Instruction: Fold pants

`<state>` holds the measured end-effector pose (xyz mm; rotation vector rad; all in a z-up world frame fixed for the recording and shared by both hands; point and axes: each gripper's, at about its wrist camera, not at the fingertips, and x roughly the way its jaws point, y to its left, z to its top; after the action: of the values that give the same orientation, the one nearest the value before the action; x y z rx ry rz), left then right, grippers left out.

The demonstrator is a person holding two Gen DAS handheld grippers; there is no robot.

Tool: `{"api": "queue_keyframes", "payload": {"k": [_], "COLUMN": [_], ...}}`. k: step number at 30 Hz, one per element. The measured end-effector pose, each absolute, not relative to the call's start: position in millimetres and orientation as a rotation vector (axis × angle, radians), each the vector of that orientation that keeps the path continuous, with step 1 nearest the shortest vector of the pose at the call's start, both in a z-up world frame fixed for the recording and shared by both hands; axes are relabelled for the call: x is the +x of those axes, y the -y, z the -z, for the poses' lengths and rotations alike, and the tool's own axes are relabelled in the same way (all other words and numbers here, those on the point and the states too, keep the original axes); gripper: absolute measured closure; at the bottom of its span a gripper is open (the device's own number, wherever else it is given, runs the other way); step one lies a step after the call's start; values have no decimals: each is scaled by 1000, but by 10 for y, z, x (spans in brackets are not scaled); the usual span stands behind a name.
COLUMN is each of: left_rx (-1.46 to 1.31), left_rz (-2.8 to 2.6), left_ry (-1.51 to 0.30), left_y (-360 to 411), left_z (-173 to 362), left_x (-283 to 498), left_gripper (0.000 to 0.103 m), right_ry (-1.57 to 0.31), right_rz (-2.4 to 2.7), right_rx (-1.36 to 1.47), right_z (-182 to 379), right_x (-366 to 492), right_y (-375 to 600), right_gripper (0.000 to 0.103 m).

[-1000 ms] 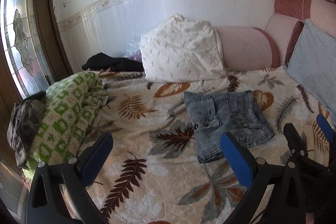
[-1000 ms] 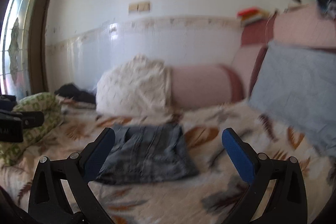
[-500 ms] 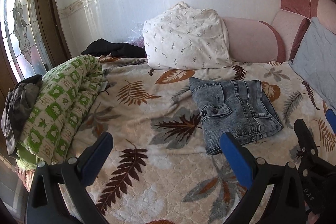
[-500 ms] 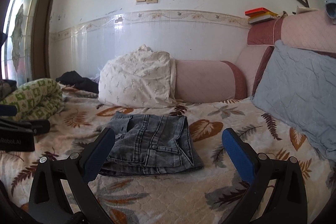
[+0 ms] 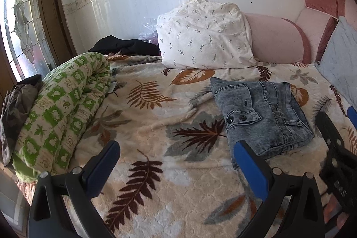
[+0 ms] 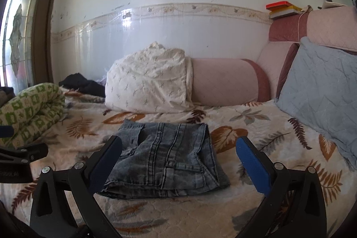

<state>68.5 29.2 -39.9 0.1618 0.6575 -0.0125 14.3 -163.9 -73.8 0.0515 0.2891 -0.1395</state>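
Note:
Grey washed-denim pants (image 5: 261, 115) lie folded into a compact stack on the leaf-patterned bedspread (image 5: 156, 126). They also show in the right wrist view (image 6: 165, 157), straight ahead. My left gripper (image 5: 176, 162) is open and empty, held above the bedspread to the left of the pants. My right gripper (image 6: 178, 153) is open and empty, just in front of the pants, not touching them. The right gripper also shows at the right edge of the left wrist view (image 5: 334, 148).
A rolled green-and-white quilt (image 5: 62, 110) lies along the left bed edge. A white patterned pillow (image 5: 205, 37), a pink bolster (image 5: 276, 39) and a grey cushion (image 6: 321, 90) stand at the back and right. Dark clothes (image 5: 125, 48) lie by the wall.
Both grippers have drawn back and steadied, so the pants look slightly nearer and sharper. The pants have not moved. Both grippers stay open.

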Motion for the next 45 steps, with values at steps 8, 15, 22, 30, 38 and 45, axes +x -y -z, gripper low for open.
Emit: {"api": "queue_keyframes", "payload": {"k": [8,15,22,30,38,45], "left_rx": [157,179,189,179,149,141], "left_rz": [34,57,44,52,62,75], "left_ry": [-649,-675,-721,-717,-709,-712], "left_y": [-265,-242,-320,-344,-389,-388], "left_z": [504,750,938,924,866,859], "left_x": [980,1165,1273,1232,1179,1160], "left_gripper": [0,0,0,0,0,0], "right_ry": [-298,-338,-376,-388,-392,-393], "right_rz": [134,137,119,116,125,123], "right_rx": [54,43,76,67,67,63], "right_z": [775,868,916,954,992,1001], "right_x": [161,424,583,566,545,542], "right_y": [1638,1604,1583,1560,1550,1537], "right_gripper": [0,0,0,0,0,0]}}
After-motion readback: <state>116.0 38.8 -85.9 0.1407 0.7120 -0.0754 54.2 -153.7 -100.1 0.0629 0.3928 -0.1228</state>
